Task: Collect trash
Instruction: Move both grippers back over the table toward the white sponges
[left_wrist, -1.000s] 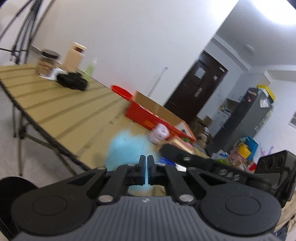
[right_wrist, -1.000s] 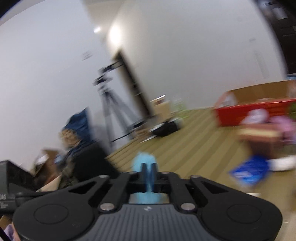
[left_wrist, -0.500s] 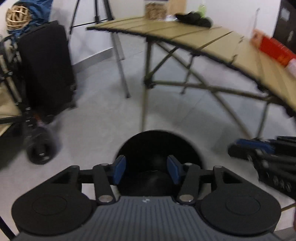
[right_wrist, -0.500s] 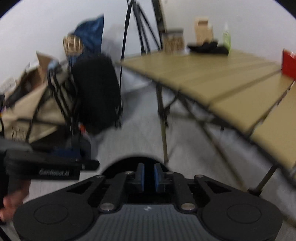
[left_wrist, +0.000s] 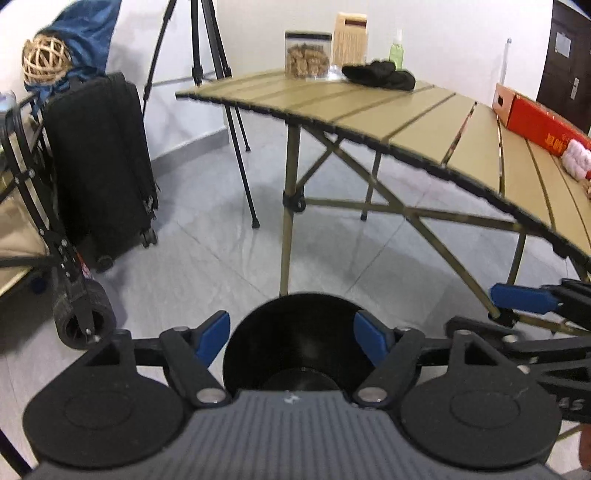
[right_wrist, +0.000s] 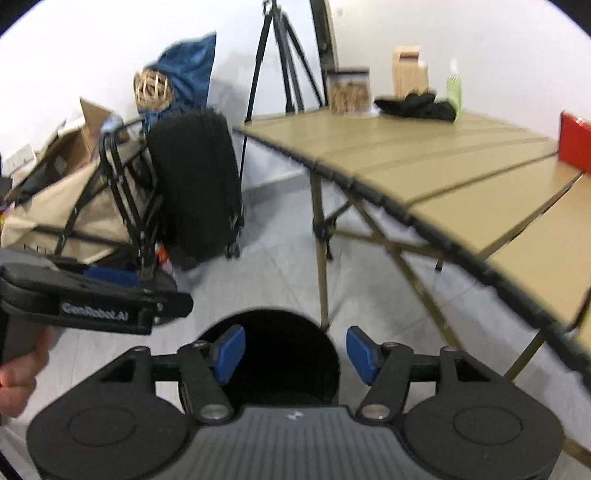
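Observation:
A black round trash bin (left_wrist: 295, 343) stands on the grey floor beside the table, and shows in the right wrist view (right_wrist: 273, 354) too. My left gripper (left_wrist: 293, 338) is open and empty right above the bin's mouth. My right gripper (right_wrist: 295, 350) is open and empty over the same bin. The right gripper shows at the right edge of the left wrist view (left_wrist: 524, 299), and the left gripper shows at the left of the right wrist view (right_wrist: 96, 299). The bin's inside is dark; I cannot see what lies in it.
A tan slatted folding table (left_wrist: 424, 114) stands to the right with a jar (left_wrist: 306, 55), a black cloth (left_wrist: 380, 74) and a red box (left_wrist: 535, 122) on it. A black suitcase (left_wrist: 99, 166), a folding cart (right_wrist: 74, 206) and a tripod (left_wrist: 207, 55) stand at left.
Both grippers held light blue trash over the table, then swung down to the bin. The left opened first; the right has opened since half a second ago. The trash is gone from both.

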